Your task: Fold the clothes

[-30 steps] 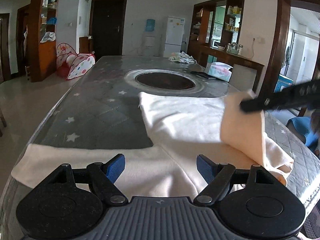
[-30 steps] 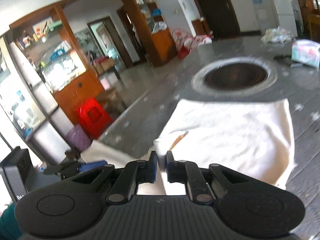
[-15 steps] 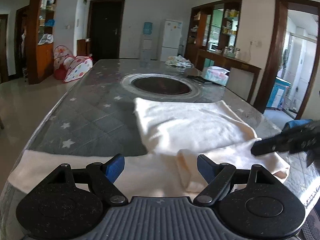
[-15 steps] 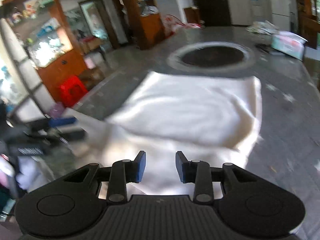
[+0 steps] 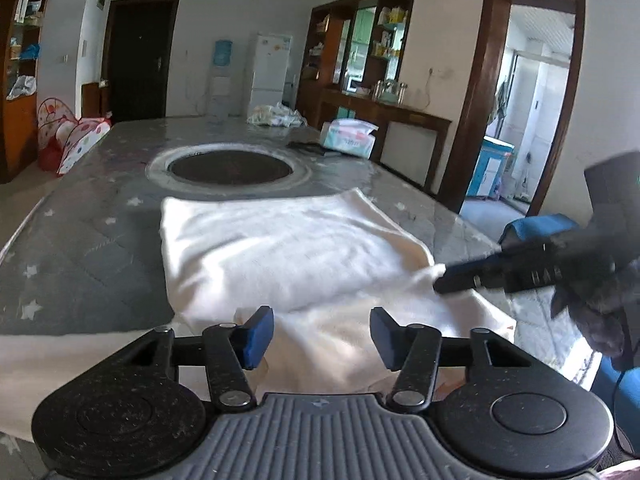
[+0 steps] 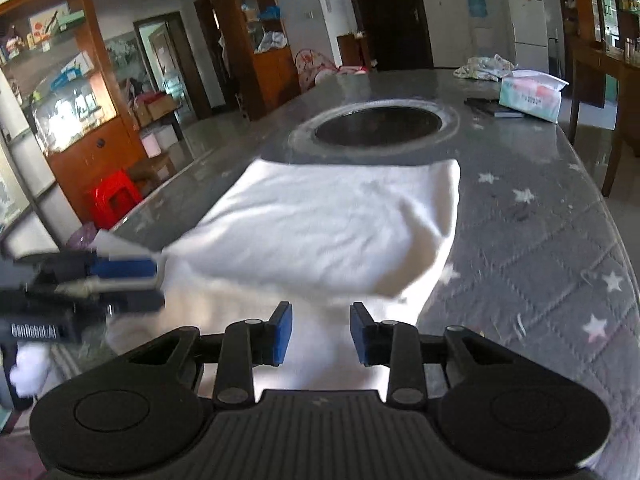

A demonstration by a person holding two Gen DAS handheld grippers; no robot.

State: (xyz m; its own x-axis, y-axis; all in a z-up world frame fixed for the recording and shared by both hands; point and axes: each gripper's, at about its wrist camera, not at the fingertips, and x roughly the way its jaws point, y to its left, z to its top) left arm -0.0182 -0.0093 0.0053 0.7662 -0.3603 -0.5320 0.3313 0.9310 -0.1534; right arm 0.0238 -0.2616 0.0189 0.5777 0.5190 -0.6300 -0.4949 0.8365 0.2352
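A cream-white garment (image 5: 288,256) lies folded on the grey star-patterned table (image 5: 80,248), its upper layer lying over a lower layer that reaches the near edge. It also shows in the right wrist view (image 6: 328,224). My left gripper (image 5: 322,334) is open and empty, low over the garment's near part. My right gripper (image 6: 320,334) is open and empty over the garment's near right part. From the left wrist view the right gripper's fingers (image 5: 472,278) sit at the garment's right edge. From the right wrist view the left gripper's fingers (image 6: 120,276) are at its left edge.
A round dark recess (image 5: 230,168) sits in the table beyond the garment. A tissue pack (image 5: 348,136), a dark flat object (image 5: 306,146) and a bundle of cloth (image 5: 276,114) lie at the far right. Cabinets, a red stool (image 6: 114,200) and doorways surround the table.
My right gripper let go of the garment's flap, which now lies flat, and opened. It drew back to the garment's right edge. My left gripper stayed open and shifted slightly.
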